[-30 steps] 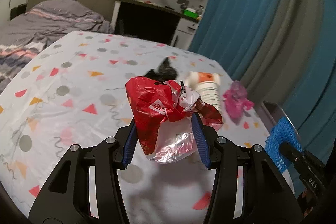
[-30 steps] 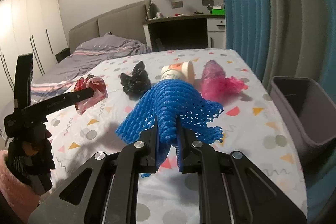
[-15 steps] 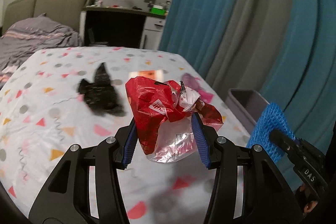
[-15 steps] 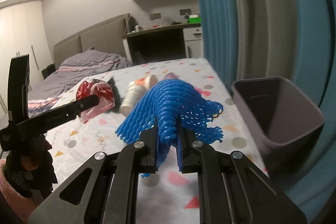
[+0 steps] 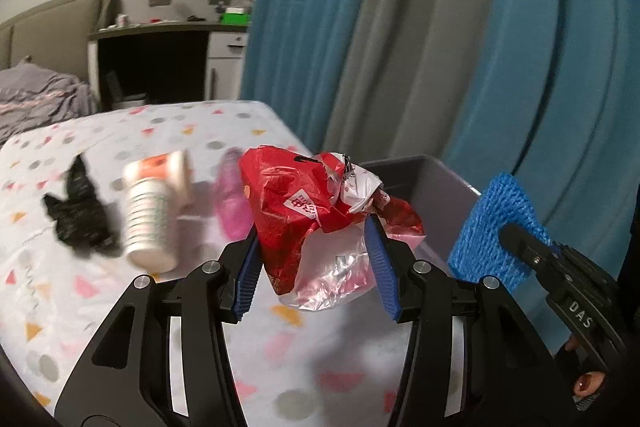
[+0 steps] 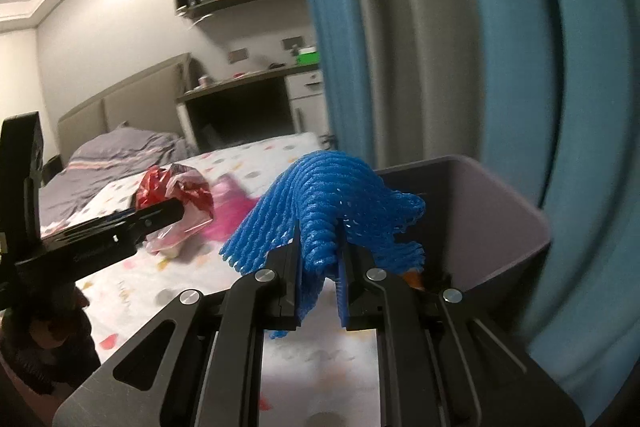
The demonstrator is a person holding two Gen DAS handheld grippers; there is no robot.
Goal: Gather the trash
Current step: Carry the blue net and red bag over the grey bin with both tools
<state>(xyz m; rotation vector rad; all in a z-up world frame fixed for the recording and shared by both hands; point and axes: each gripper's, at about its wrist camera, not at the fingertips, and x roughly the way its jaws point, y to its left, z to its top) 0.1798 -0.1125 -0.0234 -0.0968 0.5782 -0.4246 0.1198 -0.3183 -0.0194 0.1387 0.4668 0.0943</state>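
Trash is in both grips at this moment, and the step in hand appears to be delivery to the grey bin [image 6: 500, 211]. The right gripper [image 6: 319, 279] has its fingers pressed together on a blue foam net [image 6: 332, 195], which drapes to either side of them; the bin's open mouth lies just beyond and to the right of those fingertips. The left gripper [image 5: 314, 259] pinches a crumpled red and clear plastic bag [image 5: 320, 223] between its blue pads [image 5: 378, 267], with the bin rim showing past and to the right of the bag. Remaining on the patterned bedsheet [image 5: 60, 287], ahead and to the left of the left fingers, are a tipped paper cup [image 5: 154, 215], a black wrapper [image 5: 76, 215] and a pink plastic bag [image 5: 232, 203] close behind the held bag. Recommended practice: carry each gripper fully over the bin opening before letting the fingers part, as both items are light and could catch on the rim or cling to the pads. The net's trailing edges warrant a clear drop. The two grippers sit close; releasing one at a time would avoid contact.
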